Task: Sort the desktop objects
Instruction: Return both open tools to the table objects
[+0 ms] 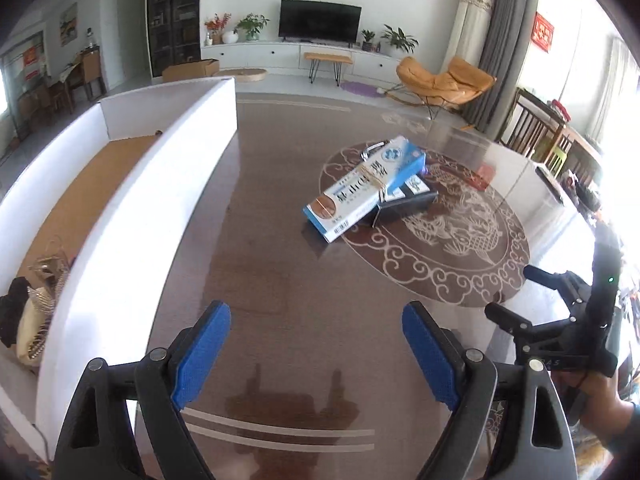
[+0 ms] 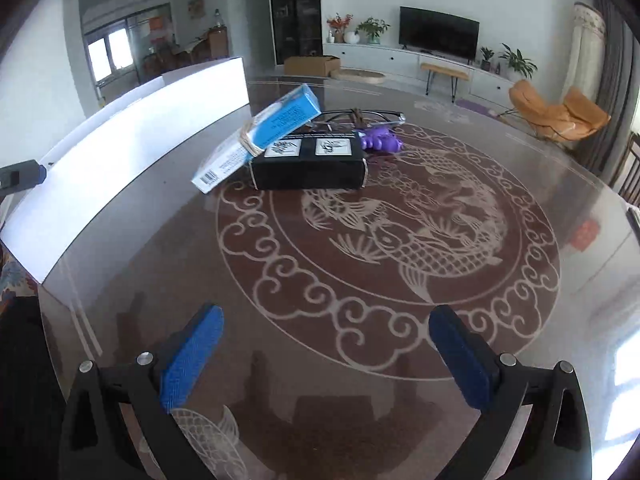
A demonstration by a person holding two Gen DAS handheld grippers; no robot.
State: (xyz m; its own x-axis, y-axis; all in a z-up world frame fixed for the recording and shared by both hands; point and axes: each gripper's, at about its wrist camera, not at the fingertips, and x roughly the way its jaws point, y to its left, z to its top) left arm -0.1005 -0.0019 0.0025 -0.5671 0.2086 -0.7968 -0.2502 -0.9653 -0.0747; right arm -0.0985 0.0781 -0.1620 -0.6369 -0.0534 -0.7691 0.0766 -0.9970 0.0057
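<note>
A blue and white carton (image 1: 362,188) (image 2: 260,136) with a rubber band round it leans on a black box (image 1: 406,200) (image 2: 310,166) in the middle of the round glass table (image 2: 320,280). Behind them lie a purple toy (image 2: 380,142) and a pair of glasses (image 2: 360,116). My left gripper (image 1: 316,354) hangs open over bare glass near the table's front edge, nothing between its blue pads. My right gripper (image 2: 326,358) is open too, also empty, well short of the pile. The right gripper (image 1: 516,300) also shows at the right edge of the left wrist view.
A long white box (image 1: 132,216) (image 2: 132,148) with a brown floor stands along the table's left side; a gold hair clip (image 1: 38,320) and something black (image 1: 14,312) lie at its near end. A person's hand (image 1: 604,408) grips the right tool. A living room lies beyond.
</note>
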